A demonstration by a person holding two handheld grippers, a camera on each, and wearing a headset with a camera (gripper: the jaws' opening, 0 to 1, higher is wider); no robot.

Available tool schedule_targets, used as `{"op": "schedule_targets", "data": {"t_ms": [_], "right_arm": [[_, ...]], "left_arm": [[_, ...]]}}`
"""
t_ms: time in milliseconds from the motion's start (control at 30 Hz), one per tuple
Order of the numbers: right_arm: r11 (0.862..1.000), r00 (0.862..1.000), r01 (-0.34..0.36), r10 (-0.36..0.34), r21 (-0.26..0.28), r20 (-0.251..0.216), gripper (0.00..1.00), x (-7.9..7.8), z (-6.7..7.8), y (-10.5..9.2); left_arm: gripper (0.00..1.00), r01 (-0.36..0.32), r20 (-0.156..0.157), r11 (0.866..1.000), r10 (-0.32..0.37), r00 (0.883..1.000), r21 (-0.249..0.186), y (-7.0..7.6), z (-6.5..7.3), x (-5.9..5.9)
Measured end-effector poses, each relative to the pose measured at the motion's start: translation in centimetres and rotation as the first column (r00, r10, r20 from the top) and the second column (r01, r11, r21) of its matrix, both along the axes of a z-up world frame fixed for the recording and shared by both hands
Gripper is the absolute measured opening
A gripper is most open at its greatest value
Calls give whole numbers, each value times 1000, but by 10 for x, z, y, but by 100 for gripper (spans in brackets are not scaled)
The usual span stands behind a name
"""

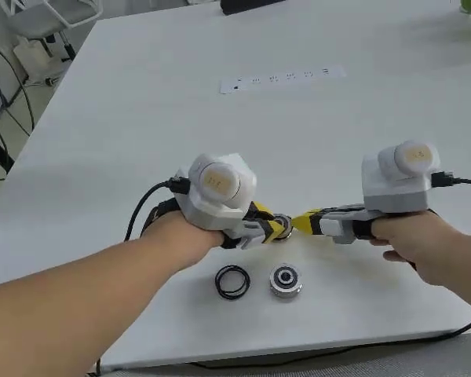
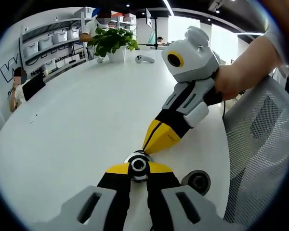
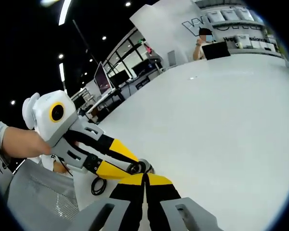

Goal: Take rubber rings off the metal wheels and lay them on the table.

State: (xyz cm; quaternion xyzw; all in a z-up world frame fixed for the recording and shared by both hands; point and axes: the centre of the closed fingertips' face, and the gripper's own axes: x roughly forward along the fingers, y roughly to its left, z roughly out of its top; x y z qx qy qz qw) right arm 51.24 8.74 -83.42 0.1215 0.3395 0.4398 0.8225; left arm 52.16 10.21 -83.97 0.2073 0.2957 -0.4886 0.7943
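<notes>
My left gripper [image 1: 276, 230] is shut on a small metal wheel [image 2: 138, 165], held just above the table. My right gripper [image 1: 300, 224] comes in from the opposite side. Its yellow tips are shut on the black rubber ring at that wheel's rim [image 2: 143, 153]. In the right gripper view my own jaws [image 3: 144, 179] meet the held wheel [image 3: 140, 167], with the left gripper [image 3: 120, 161] entering from the left. A second metal wheel [image 1: 286, 280] lies flat on the table in front of the grippers. Loose black rubber rings [image 1: 232, 281] lie to its left.
The white table [image 1: 220, 126] reaches far ahead, with a white power strip [image 1: 282, 78] set into it. The table's near edge [image 1: 298, 345] runs just below the loose parts, and black cables trail from both grippers. A mesh chair [image 2: 260, 144] stands beside the table.
</notes>
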Motion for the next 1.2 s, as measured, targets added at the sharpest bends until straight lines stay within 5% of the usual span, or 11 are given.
{"op": "schedule_targets", "data": {"t_ms": [400,1200], "right_arm": [[998,998,-53,55,-39,43,0,-3,1,9],[995,995,-96,95,27,25,0,-10,6,16]], "left_arm": [[7,2,0,1000,-2,1000,5,0,0,1],[7,6,-2,1000,-6,1000,2,-1,1,-1]]}}
